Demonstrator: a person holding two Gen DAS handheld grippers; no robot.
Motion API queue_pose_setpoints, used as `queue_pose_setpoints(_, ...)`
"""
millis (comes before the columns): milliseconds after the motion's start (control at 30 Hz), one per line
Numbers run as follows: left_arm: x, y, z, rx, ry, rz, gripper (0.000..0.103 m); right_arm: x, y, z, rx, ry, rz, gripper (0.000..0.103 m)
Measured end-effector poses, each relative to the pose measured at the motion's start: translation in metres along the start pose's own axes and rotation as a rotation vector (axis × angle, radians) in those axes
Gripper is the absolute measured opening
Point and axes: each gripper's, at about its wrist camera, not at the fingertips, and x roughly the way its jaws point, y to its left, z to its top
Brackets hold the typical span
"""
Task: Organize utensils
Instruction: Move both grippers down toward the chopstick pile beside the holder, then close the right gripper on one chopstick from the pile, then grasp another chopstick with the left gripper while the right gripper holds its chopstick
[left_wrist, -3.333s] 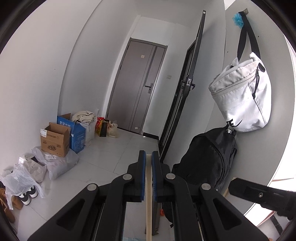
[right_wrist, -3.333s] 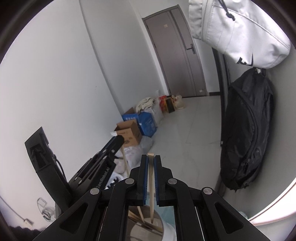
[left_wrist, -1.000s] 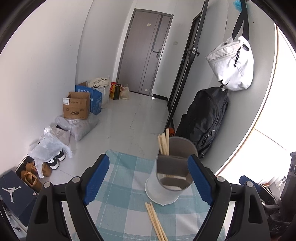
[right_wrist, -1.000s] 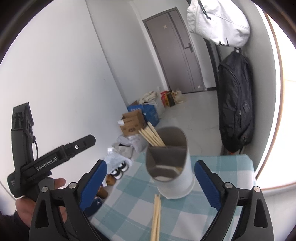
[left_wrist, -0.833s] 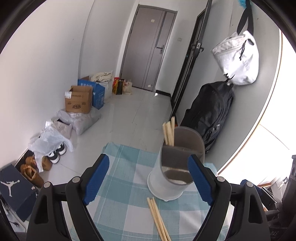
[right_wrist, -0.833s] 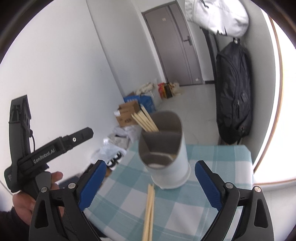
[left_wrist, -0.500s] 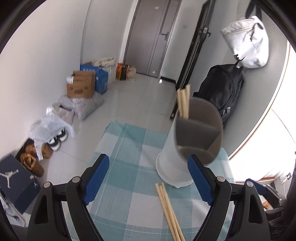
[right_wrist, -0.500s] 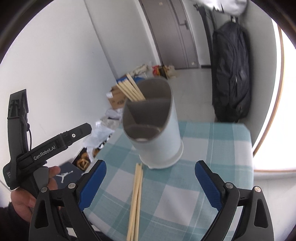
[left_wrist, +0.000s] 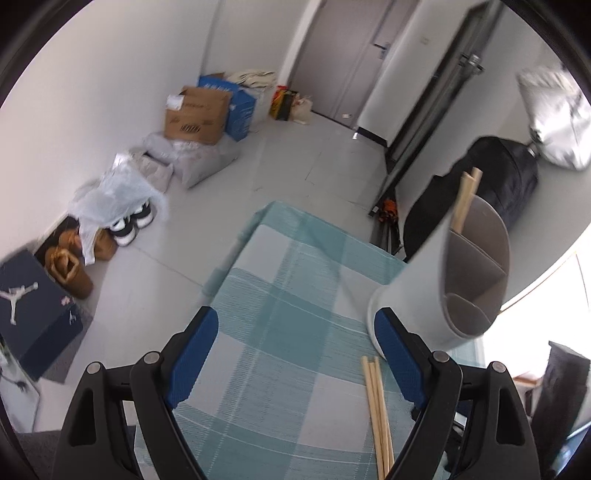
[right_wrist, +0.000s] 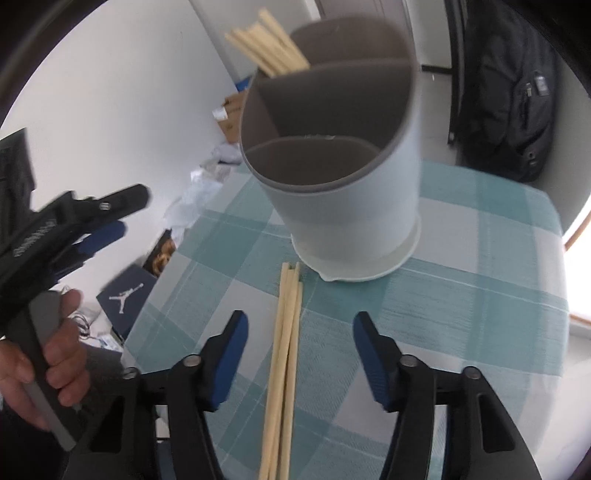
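Chopsticks (right_wrist: 285, 354), pale wooden sticks bundled flat on the checked cloth (right_wrist: 480, 295), lie untouched between the right gripper's (right_wrist: 299, 332) closing jaws, just short of the white holder (right_wrist: 354, 206); the left gripper (left_wrist: 295, 332) gapes empty.

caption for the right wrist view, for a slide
Right gripper closing over loose chopsticks lying on the checked cloth before a white utensil holder.
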Motion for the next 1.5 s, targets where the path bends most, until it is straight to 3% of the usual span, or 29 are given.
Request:
queue_pose_setpoints(133, 0.002, 0.013, 0.003, -0.063, 0.033, -0.018, 0.083, 0.026, 0.006, 0.014, 0.018, 0.066, 0.013, 0.036)
queue_pose_setpoints(200, 0.001, 0.016, 0.004, -0.073, 0.025, -0.004, 0.083, 0.036, 0.009, 0.019, 0.016, 0.095, 0.004, 0.035)
queue_pose_setpoints(333, 0.001, 0.024, 0.008, -0.098, 0.024, 0.004, 0.083, 0.052, 0.013, 0.022, 0.008, 0.143, -0.064, 0.027)
queue_pose_setpoints(567, 0.004, 0.033, 0.008, -0.129, 0.041, 0.024, 0.083, 0.047, 0.022, 0.011, -0.006, 0.139, -0.097, 0.01)
queue_pose_setpoints(633, 0.005, 0.033, 0.009, -0.127, 0.045, 0.023, 0.083, 0.045, 0.021, 0.011, 0.001, 0.126, -0.09, 0.004)
queue_pose_setpoints(933, 0.008, 0.03, 0.006, -0.093, 0.06, 0.027, 0.083, 0.017, 0.023, 0.017, 0.027, 0.048, -0.043, 0.005)
queue_pose_setpoints(1133, 0.027, 0.018, -0.004, -0.05, 0.165, 0.013, 0.083, -0.031, 0.015, 0.015, 0.052, -0.084, 0.005, 0.004)
queue_pose_setpoints(1400, 0.046, -0.027, -0.034, 0.181, 0.283, 0.048, 0.084, -0.069, -0.01, -0.004, 0.141, -0.19, 0.073, 0.004)
queue_pose_setpoints(1500, 0.052, -0.031, -0.043, 0.217, 0.326, 0.048, 0.084, -0.075, -0.015, -0.01, 0.169, -0.226, 0.097, 0.004)
